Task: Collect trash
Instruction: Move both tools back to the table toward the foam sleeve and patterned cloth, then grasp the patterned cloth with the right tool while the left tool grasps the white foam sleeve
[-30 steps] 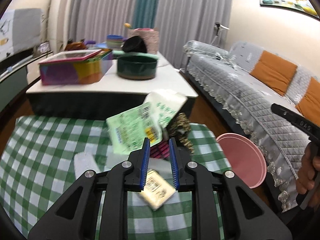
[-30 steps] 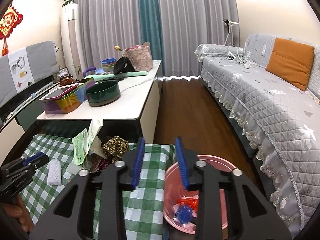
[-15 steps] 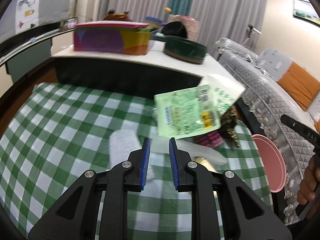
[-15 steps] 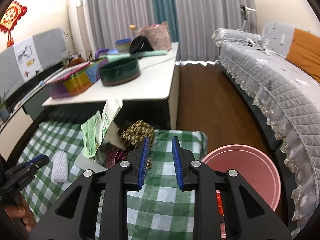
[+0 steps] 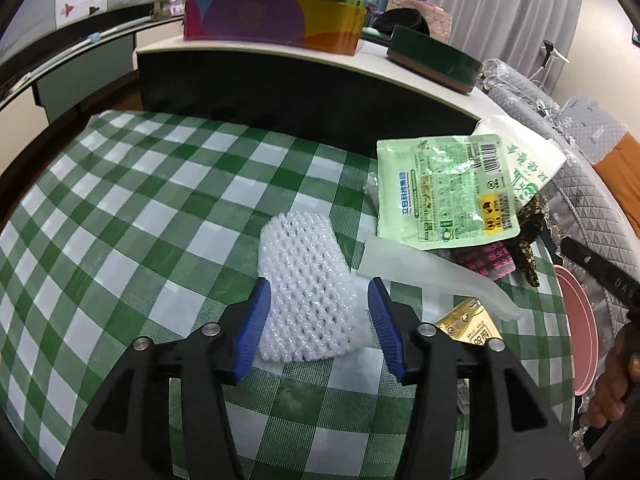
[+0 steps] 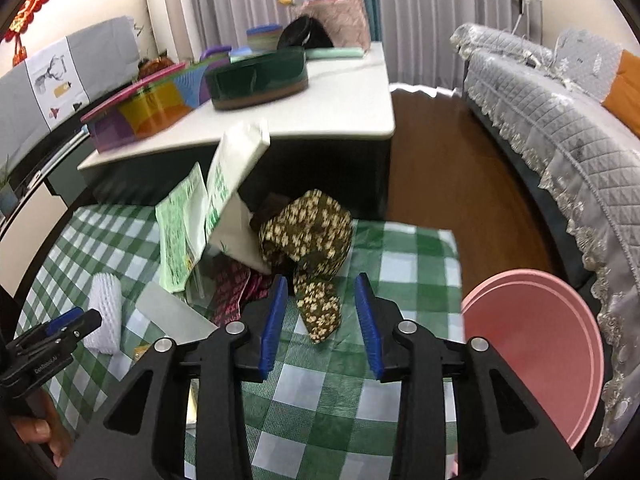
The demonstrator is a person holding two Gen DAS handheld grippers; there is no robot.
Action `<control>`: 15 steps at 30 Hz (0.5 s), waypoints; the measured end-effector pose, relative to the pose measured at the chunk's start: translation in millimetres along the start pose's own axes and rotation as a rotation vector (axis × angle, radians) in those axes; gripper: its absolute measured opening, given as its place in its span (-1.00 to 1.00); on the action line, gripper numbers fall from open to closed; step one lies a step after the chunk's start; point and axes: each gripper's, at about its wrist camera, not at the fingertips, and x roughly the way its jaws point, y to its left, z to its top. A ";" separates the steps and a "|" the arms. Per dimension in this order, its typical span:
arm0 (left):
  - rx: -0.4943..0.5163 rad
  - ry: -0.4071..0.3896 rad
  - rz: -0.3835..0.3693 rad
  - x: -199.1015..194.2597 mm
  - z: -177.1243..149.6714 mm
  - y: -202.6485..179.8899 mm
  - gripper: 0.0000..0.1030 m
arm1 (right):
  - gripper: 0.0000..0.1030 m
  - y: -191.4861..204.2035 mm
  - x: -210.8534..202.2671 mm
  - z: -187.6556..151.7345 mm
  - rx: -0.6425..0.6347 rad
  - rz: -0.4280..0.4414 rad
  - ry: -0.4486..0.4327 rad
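Note:
A white foam fruit net (image 5: 306, 296) lies on the green checked cloth (image 5: 132, 220). My left gripper (image 5: 318, 320) is open with its blue fingers on either side of the net's near end. Beside it lie a green packet (image 5: 448, 192), a white bag (image 5: 524, 160), a clear plastic piece (image 5: 432, 276) and a gold wrapper (image 5: 472, 326). My right gripper (image 6: 320, 312) is open around the lower end of a brown floral wrapper (image 6: 312, 240). The pink bin (image 6: 536, 344) stands at the right, off the cloth's edge. The foam net (image 6: 105, 312) and the left gripper (image 6: 68, 326) also show in the right wrist view.
A white low table (image 6: 344, 116) behind the cloth holds a colourful box (image 5: 272, 20) and a dark green round tin (image 6: 260, 78). A grey quilted sofa (image 6: 560, 128) runs along the right. Wooden floor (image 6: 440, 168) lies between table and sofa.
Both grippers have opened wider. The left one moved left and down over the foam net. The right one moved forward and down to the floral wrapper, away from the bin.

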 end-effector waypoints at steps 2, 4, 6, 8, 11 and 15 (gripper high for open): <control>-0.008 0.012 0.002 2.7 -0.3 0.1 -0.02 | -0.21 1.7 11.4 -2.1 -0.002 0.007 0.035; -0.017 0.026 0.000 4.2 -0.3 0.1 -0.02 | -0.21 3.0 22.6 -4.8 0.000 0.011 0.069; -0.017 0.029 -0.007 4.3 0.6 -0.9 -0.02 | -0.21 4.6 29.2 -6.9 -0.004 0.006 0.091; -0.013 0.028 -0.007 4.0 1.4 -1.8 -0.03 | -0.21 5.7 34.1 -8.4 -0.008 0.005 0.109; -0.014 0.039 -0.009 7.4 1.7 -1.1 -0.03 | -0.21 6.8 39.1 -8.0 -0.012 -0.006 0.117; -0.014 0.059 -0.012 11.1 1.0 0.1 -0.22 | -0.49 8.7 45.8 -7.5 -0.032 -0.015 0.130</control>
